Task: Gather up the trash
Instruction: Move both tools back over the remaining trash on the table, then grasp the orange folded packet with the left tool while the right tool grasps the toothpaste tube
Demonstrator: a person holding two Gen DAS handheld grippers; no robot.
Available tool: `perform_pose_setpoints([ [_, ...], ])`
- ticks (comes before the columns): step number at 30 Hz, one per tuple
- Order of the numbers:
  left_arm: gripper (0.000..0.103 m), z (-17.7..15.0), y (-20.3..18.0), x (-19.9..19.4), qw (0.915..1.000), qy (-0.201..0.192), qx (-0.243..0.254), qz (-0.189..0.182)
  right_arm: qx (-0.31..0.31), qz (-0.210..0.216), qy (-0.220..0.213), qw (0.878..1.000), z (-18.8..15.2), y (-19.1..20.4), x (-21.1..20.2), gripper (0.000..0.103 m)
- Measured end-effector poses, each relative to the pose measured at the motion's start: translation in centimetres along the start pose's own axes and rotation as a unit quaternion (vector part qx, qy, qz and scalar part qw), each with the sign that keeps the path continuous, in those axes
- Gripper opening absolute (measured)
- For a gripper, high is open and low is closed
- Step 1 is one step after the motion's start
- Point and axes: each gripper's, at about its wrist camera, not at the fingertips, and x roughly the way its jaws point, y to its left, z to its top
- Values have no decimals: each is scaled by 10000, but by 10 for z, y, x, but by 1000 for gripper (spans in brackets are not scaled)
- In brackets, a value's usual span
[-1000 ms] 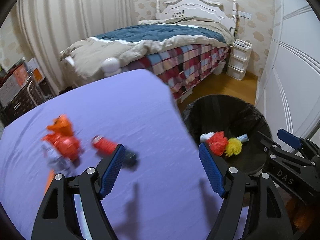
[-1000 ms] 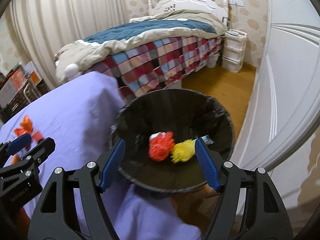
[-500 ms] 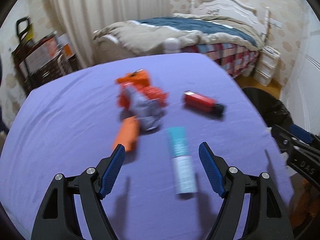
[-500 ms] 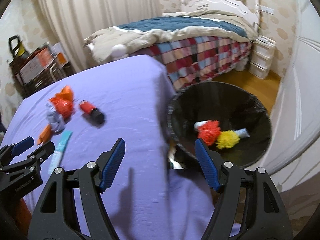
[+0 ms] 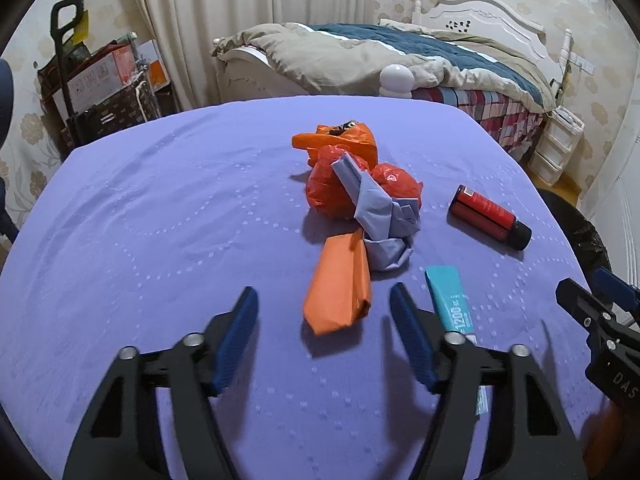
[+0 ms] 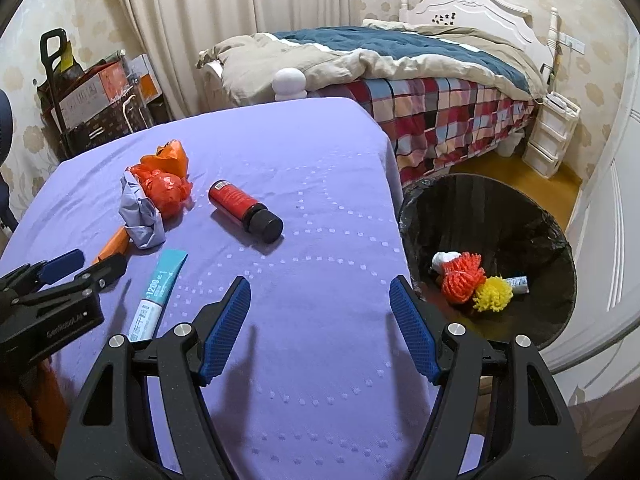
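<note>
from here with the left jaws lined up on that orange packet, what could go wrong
The flat orange paper packet touches the crumpled lilac paper wad, so a grab may drag the wad along. The red cylindrical bottle with the black cap lies on its side and could roll if nudged. The black-lined round bin sits below the table edge.

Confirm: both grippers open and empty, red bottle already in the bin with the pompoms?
Not quite. The red bottle lies on the purple table, outside the bin, as the right wrist view shows. The left gripper and right gripper are open and empty.
</note>
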Motion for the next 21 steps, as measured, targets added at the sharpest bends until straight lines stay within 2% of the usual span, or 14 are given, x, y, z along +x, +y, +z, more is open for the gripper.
perform_pose_setpoints([
  [2, 45, 2, 0, 4, 10000, 36, 26, -61, -9, -3, 9, 10000, 1, 1, 1, 70],
  [4, 34, 0, 0, 5, 9998, 83, 75, -149, -23, -7, 19, 10000, 1, 2, 2, 70],
  [5, 32, 0, 0, 5, 9998, 81, 82, -152, -32, -11, 25, 10000, 0, 2, 4, 70],
  [13, 30, -14, 8, -7, 9998, 22, 104, -169, -106, 0, 23, 9999, -2, 9, 4, 70],
  [21, 30, -30, 41, -19, 9999, 65, -136, 4, -334, 165, 24, 9993, -6, 33, 2, 70],
])
